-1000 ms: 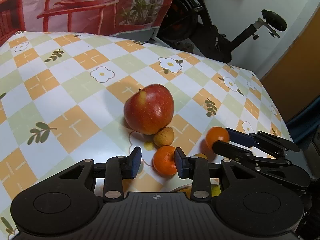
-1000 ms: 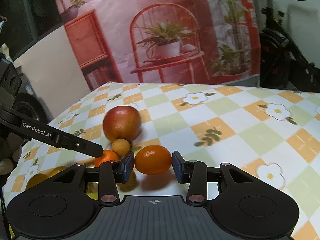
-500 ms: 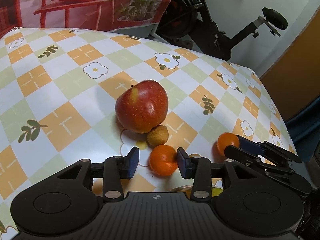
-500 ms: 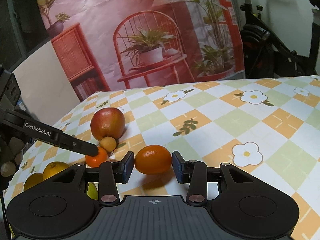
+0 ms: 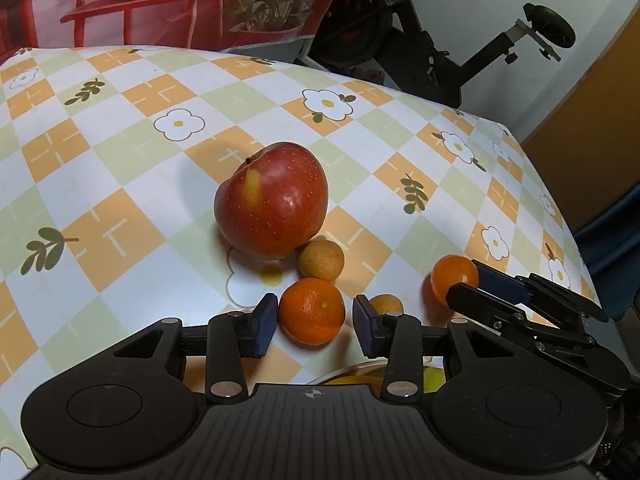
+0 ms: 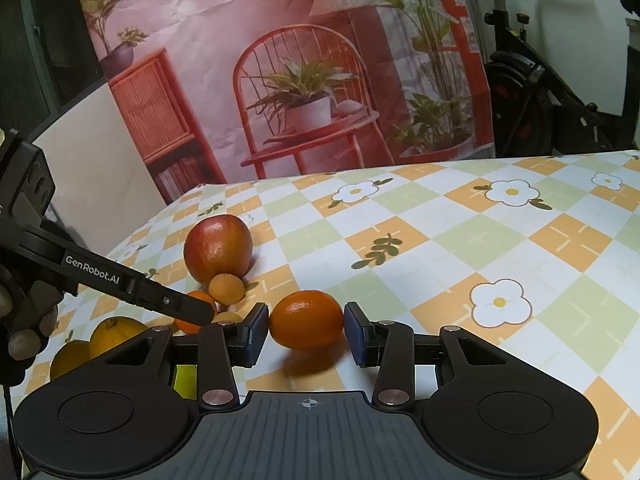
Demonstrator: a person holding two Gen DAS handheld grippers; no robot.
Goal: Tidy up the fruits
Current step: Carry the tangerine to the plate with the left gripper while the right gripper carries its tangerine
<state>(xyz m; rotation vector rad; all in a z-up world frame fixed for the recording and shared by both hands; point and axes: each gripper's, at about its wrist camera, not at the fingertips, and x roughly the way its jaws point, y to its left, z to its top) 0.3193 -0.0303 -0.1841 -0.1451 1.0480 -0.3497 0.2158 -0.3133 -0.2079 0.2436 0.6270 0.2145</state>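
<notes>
In the left wrist view a small mandarin [image 5: 312,311] sits between the pads of my left gripper [image 5: 315,325], which is open with small gaps on both sides. A red apple [image 5: 272,199] and a small tan fruit [image 5: 321,260] lie just beyond. In the right wrist view an orange [image 6: 307,319] sits between the pads of my right gripper [image 6: 306,334], slightly above the table; the pads touch it or nearly so. That orange [image 5: 455,278] and the right gripper [image 5: 476,286] also show in the left wrist view. The left gripper [image 6: 200,312] reaches in from the left.
The table has a checked floral cloth [image 6: 460,248]. Yellow-orange fruits [image 6: 114,334] lie at the near left by a plate rim [image 5: 344,372]. Another small tan fruit [image 5: 385,303] lies behind my left gripper's right finger. An exercise bike [image 5: 440,52] stands beyond the far edge.
Both grippers have drawn back and up a little, the views tilting; the right gripper's orange has stayed between its pads. The mandarin stays between the left pads.
</notes>
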